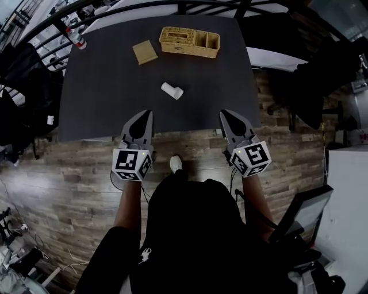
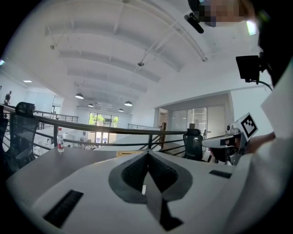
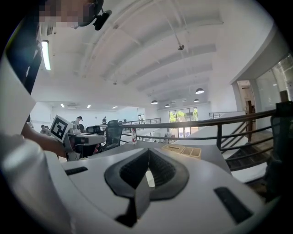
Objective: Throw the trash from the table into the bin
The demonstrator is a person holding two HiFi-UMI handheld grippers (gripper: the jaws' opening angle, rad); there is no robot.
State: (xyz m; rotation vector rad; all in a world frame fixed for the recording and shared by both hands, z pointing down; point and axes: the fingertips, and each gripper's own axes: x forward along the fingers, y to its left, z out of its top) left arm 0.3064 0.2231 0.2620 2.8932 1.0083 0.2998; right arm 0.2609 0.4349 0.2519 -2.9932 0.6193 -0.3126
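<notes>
A white crumpled piece of trash (image 1: 172, 90) lies on the dark table (image 1: 103, 109), near its middle. A flat tan square piece (image 1: 145, 51) lies farther back, beside a wicker basket (image 1: 190, 41). My left gripper (image 1: 146, 113) is over the table's near edge, below and left of the white trash, shut and holding nothing. My right gripper (image 1: 225, 113) is level with it at the near right, also shut and holding nothing. In the left gripper view the jaws (image 2: 147, 157) meet at the tip. They meet the same way in the right gripper view (image 3: 147, 154). No bin is in view.
A water bottle (image 1: 77, 39) stands at the table's far left corner, in front of a black railing (image 1: 115, 10). Office chairs (image 1: 23, 109) stand left of the table and another (image 1: 299, 86) at the right. Below me are a wooden floor and my foot (image 1: 176, 164).
</notes>
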